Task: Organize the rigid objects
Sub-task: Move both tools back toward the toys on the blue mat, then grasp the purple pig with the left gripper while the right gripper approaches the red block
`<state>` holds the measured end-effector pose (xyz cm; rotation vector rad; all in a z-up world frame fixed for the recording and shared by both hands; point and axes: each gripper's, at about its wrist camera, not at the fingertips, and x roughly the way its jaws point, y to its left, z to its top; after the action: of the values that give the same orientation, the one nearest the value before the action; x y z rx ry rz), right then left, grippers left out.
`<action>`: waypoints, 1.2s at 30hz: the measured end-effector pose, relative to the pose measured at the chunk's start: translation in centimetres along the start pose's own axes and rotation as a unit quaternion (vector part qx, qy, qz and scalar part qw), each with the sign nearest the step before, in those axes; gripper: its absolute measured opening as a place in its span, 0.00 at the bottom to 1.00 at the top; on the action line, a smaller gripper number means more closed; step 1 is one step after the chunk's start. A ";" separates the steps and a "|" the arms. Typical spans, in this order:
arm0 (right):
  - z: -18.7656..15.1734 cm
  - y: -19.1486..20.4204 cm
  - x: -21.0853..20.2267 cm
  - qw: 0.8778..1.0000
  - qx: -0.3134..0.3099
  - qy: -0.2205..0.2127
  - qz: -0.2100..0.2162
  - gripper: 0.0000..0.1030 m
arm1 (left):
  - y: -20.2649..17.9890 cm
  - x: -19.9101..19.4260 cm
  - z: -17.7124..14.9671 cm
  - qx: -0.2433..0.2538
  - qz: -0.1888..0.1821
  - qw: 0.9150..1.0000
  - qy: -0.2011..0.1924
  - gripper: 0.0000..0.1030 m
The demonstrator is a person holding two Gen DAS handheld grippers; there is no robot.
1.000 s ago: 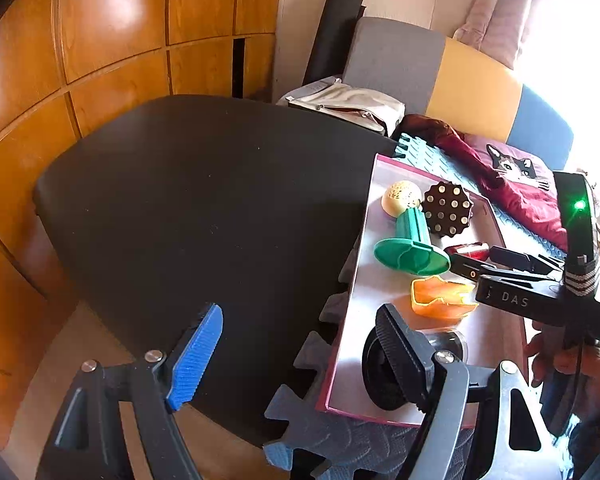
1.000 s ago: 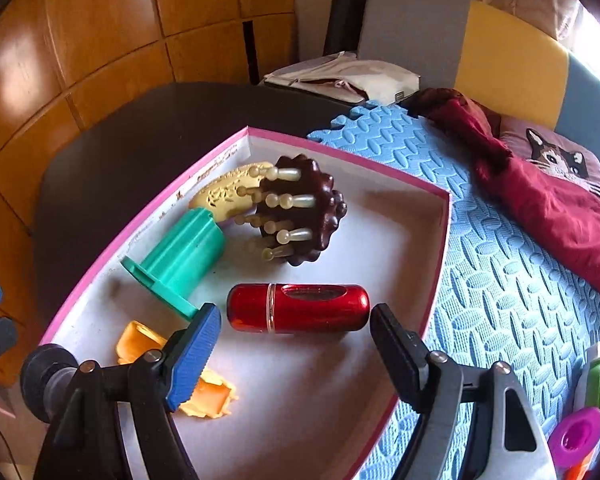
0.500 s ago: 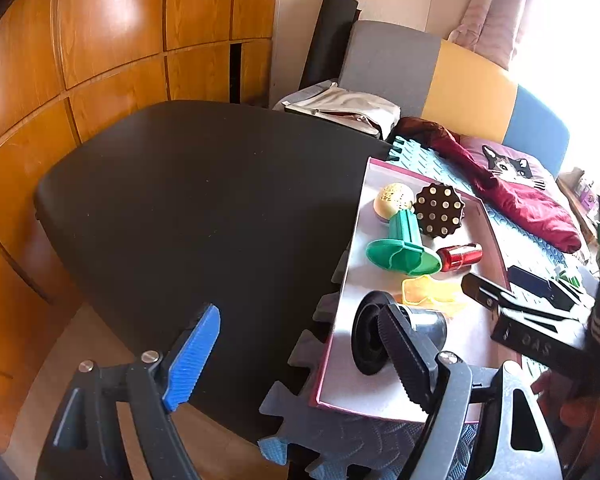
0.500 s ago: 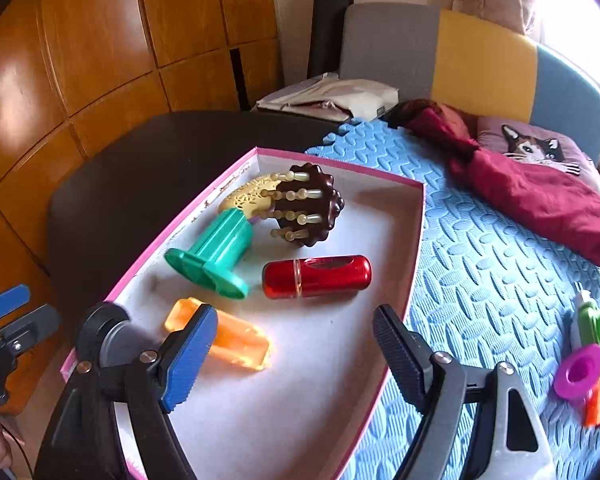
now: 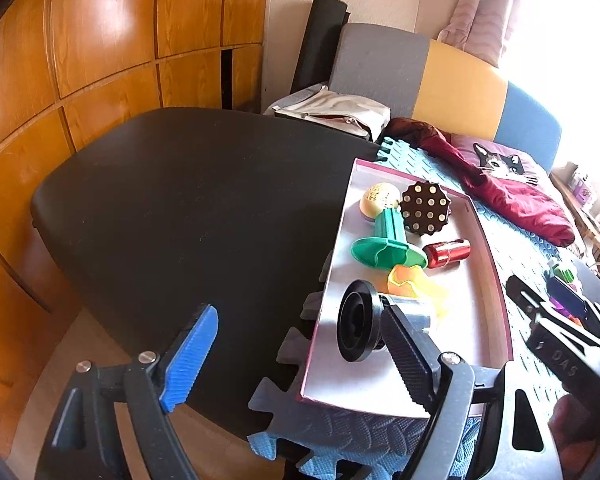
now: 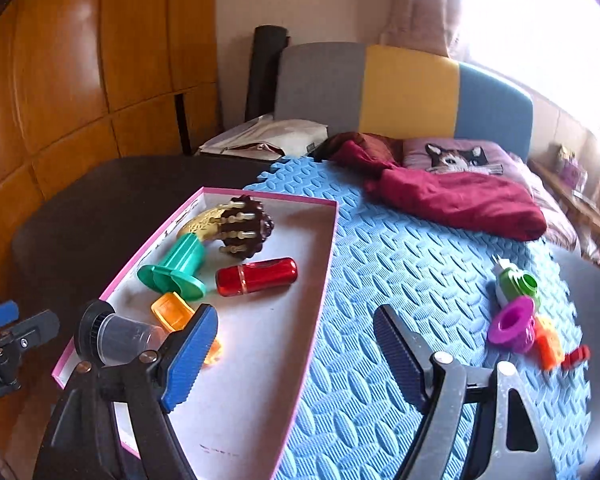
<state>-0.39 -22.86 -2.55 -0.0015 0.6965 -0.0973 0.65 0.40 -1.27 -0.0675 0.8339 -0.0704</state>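
Two empty claws, left claw [image 5: 300,356] opening, right claw [image 6: 296,356] closing, above blue foam mat [image 6: 420,280] beside wood-panelled wall [image 6: 80,80].

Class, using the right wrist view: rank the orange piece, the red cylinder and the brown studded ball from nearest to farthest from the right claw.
1. orange piece: in the box, just behind the blue pad of the right claw.
2. red cylinder: lying mid-box, farther back.
3. brown studded ball: near the box's far end.
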 end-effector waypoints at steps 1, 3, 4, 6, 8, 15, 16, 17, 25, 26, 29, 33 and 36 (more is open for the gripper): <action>0.0 -0.5 -0.3 1.000 0.009 -0.002 0.003 0.76 | -0.1 -0.1 0.0 0.001 -0.001 1.000 -0.002 0.82; -0.2 -1.9 -0.9 0.999 0.035 -0.004 0.024 0.76 | -0.4 -0.2 0.1 0.007 -0.001 1.000 -0.006 0.82; -0.4 -2.8 -1.1 0.998 0.049 -0.001 0.030 0.76 | -0.6 -0.3 0.2 0.010 -0.004 1.000 -0.008 0.82; -0.9 -4.3 -1.5 0.997 0.065 0.009 0.036 0.76 | -1.1 -0.4 0.2 0.016 -0.013 1.000 -0.010 0.84; -1.5 -5.4 -2.0 0.997 0.073 0.015 0.022 0.76 | -1.6 -0.4 0.2 0.024 -0.019 0.999 -0.011 0.84; -4.7 -11.9 -3.2 0.993 0.096 0.043 -0.054 0.77 | -5.2 -0.7 0.3 0.078 -0.056 0.995 -0.007 0.84; -5.1 -13.1 -3.4 0.991 0.104 0.045 -0.069 0.77 | -5.9 -0.7 0.4 0.087 -0.058 0.994 -0.008 0.85; -5.5 -14.2 -3.5 0.989 0.113 0.048 -0.083 0.77 | -6.7 -0.7 0.5 0.098 -0.061 0.993 -0.008 0.87; -8.2 -21.8 -4.3 0.965 0.178 0.070 -0.178 0.77 | -15.5 -0.5 1.3 0.173 -0.161 0.972 0.005 0.95; -8.5 -22.2 -4.1 0.964 0.179 0.074 -0.181 0.77 | -16.9 -0.1 1.2 0.183 -0.175 0.967 0.012 0.95; -9.7 -23.0 -3.1 0.962 0.180 0.102 -0.179 0.77 | -21.2 1.1 0.8 0.220 -0.200 0.954 0.031 0.94; -10.4 -22.7 -3.4 0.964 0.175 0.078 -0.183 0.82 | -25.9 2.8 0.1 0.249 -0.234 0.938 0.061 0.88; -10.5 -22.6 -3.5 0.964 0.176 0.078 -0.183 0.83 | -28.9 3.9 -0.4 0.268 -0.243 0.929 0.074 0.87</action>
<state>-11.80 -44.76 -7.55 0.2227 0.8230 -0.5805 1.94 -28.68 -1.85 0.2513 0.9087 -0.7763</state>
